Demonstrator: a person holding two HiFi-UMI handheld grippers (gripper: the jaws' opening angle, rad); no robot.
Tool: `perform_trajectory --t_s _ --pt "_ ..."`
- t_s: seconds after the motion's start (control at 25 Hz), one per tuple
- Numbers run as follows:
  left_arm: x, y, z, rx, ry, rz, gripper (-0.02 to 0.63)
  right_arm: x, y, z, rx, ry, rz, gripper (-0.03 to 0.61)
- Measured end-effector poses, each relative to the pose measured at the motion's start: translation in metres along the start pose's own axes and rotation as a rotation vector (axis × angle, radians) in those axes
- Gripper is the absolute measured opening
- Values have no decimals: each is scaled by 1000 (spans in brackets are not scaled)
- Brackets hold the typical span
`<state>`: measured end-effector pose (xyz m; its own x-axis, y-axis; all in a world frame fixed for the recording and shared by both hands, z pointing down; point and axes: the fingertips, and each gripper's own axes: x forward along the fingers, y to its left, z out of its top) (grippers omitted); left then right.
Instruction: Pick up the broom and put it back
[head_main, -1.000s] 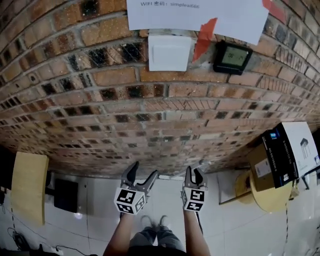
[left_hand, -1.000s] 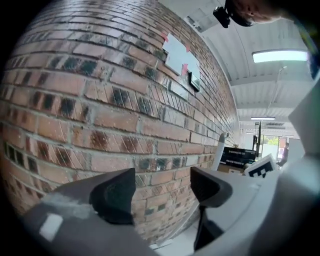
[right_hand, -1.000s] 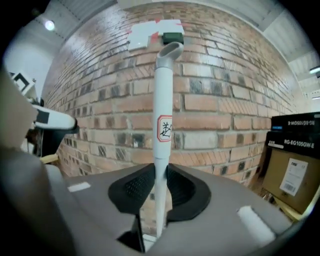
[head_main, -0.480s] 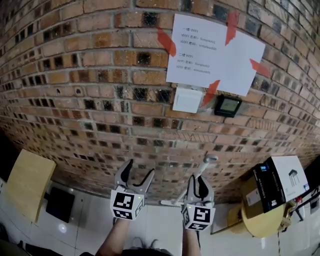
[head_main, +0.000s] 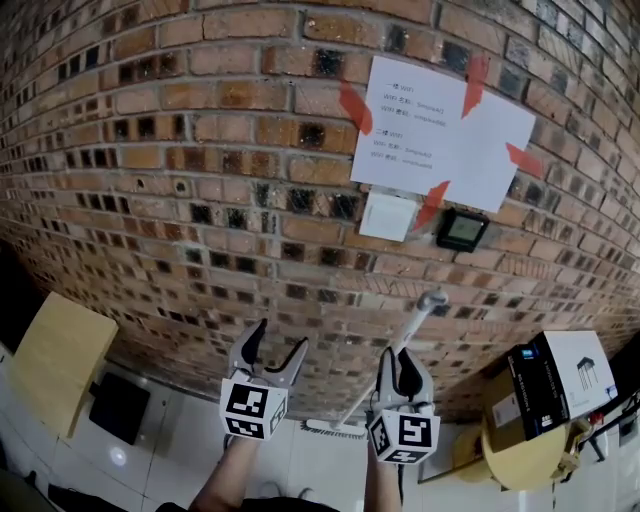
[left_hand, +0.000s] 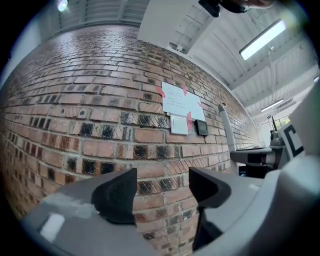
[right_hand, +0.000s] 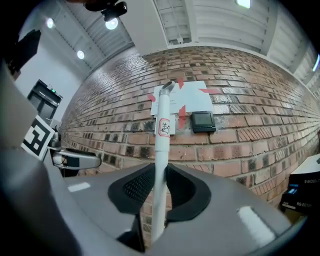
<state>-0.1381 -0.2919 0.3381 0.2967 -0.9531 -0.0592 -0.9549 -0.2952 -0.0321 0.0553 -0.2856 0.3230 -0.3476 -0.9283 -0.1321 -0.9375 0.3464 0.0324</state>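
Brick wall (head_main: 180, 180) — broom (head_main: 416, 322) in right gripper (head_main: 398, 360)

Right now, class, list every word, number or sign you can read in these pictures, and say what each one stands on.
"WiFi": just legible in the headings of the taped paper sheet; its other lines are too small to read.
Sticker on the broom handle: red-edged with a black mark, not readable.
Wall display: digits too blurred.
Black-and-white box: print too small.
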Motion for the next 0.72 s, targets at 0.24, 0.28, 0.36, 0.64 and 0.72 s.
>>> perform_trajectory --t_s 0.24,0.28,0.36,0.64,0.72 --pt "-1 7 3 3 -3 14 325 4 7 5 31 -13 20 80" --pt "-1 7 3 2 -3 15 325 4 8 6 32 -15 21 80" --pt "-1 5 3 2 -4 9 325 5 8 7 32 -18 21 80" --pt "1 -2 9 9 -23 -10 325 6 10 6 11 -22 24 80" --pt "2 -2 8 9 -22 -10 325 6 9 5 4 -21 22 80"
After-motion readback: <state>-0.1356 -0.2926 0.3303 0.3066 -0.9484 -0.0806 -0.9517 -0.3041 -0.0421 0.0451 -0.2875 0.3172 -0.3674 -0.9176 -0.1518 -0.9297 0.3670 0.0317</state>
